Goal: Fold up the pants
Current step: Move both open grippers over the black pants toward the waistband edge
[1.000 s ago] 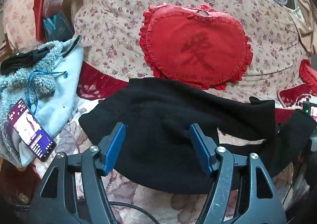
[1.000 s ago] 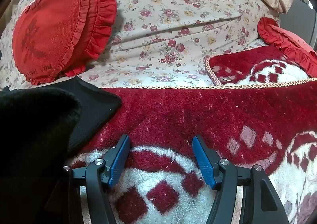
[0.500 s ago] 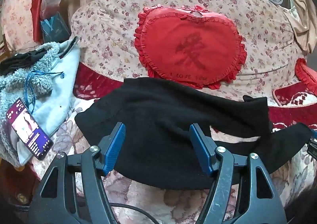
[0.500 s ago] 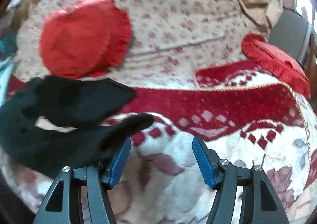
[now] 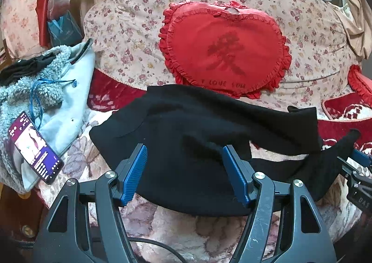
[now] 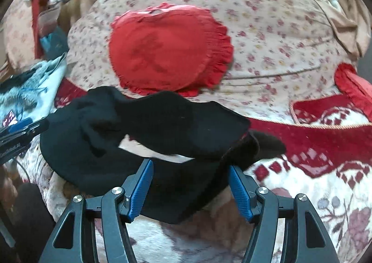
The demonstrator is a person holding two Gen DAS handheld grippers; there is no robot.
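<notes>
The black pants [image 5: 197, 128] lie loosely spread on the patterned sofa seat, the two legs reaching right, one over the other. My left gripper [image 5: 184, 174] is open and empty, hovering over the near edge of the waist end. In the right wrist view the pants [image 6: 151, 128] lie in front of my right gripper [image 6: 190, 188], which is open and empty above the near leg. The right gripper also shows at the right edge of the left wrist view [image 5: 355, 170].
A red heart-shaped cushion [image 5: 225, 49] leans on the floral sofa back [image 5: 130, 30]. A grey fleece jacket [image 5: 46, 91] with a lit phone [image 5: 34, 146] on it lies at left. A red patterned blanket [image 6: 320, 137] covers the seat at right.
My right gripper has drawn back and swung left, so the whole pants now lie before it. The left gripper has barely moved; both stay open.
</notes>
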